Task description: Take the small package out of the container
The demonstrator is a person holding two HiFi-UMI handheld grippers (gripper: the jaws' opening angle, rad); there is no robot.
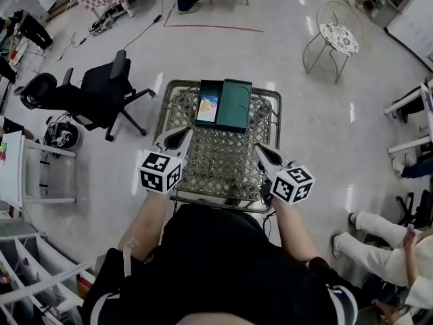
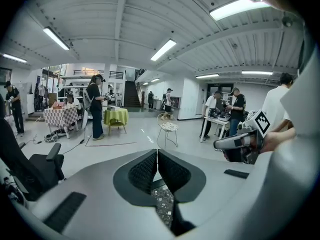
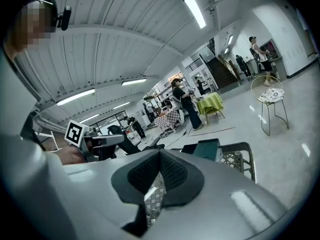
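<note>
I stand at the near edge of a metal lattice table, and nothing of the task looks done yet. The container, a dark green box, sits open at the table's far side, well apart from both my tools. The small package, with a pale, colourful face, lies in the box's left half, beside what I take to be the folded-back lid. It is untouched and inside.

My left gripper hovers over the near left part of the table, jaws pressed together with nothing between them. My right gripper hangs over the near right part, likewise closed and empty.

All of the work remains, I judge: reach forward, part the jaws, take the package and lift it clear.
</note>
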